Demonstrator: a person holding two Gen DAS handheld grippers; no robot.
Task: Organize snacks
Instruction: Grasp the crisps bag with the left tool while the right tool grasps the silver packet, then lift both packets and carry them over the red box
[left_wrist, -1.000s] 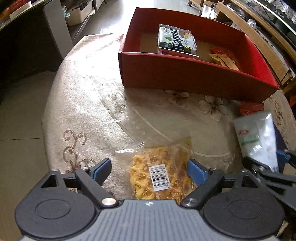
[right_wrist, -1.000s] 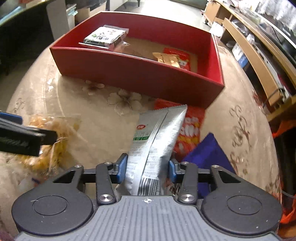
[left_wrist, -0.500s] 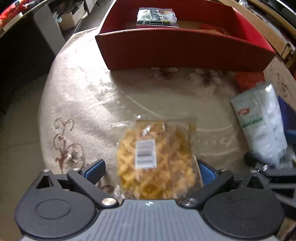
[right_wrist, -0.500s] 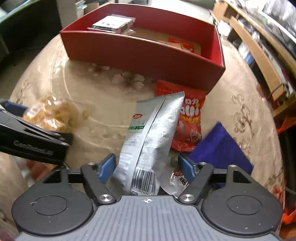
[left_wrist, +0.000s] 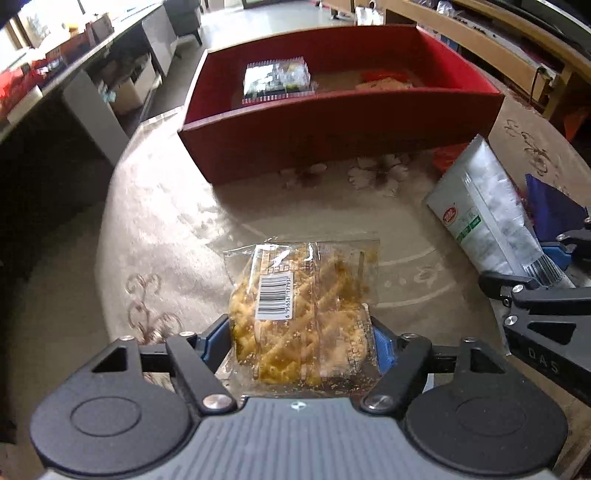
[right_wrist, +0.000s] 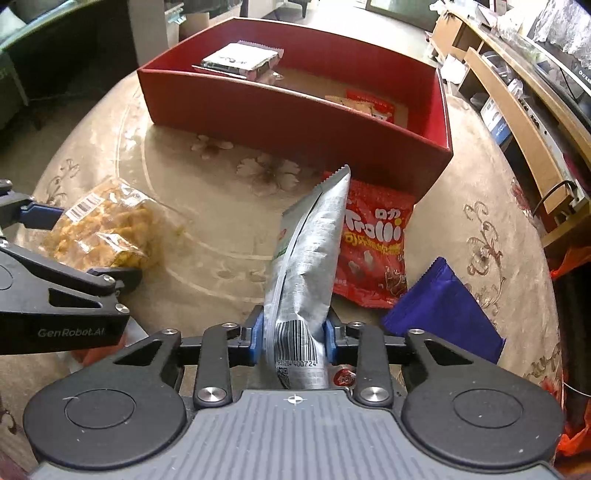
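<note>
My left gripper is shut on a clear bag of yellow fried snacks and holds it above the round table; the bag also shows in the right wrist view. My right gripper is shut on a silver snack bag, lifted and pointing at the red box; this bag shows at the right of the left wrist view. The red box holds a green-black packet and small red and tan packets.
A red Trolli bag and a blue packet lie on the patterned table right of the silver bag, before the box. Wooden shelving runs along the right. A dark counter stands at the left.
My left gripper has closed on the yellow snack bag and lifted it. My right gripper opened briefly, then closed again on the silver bag and raised it. Both moved back from the box.
</note>
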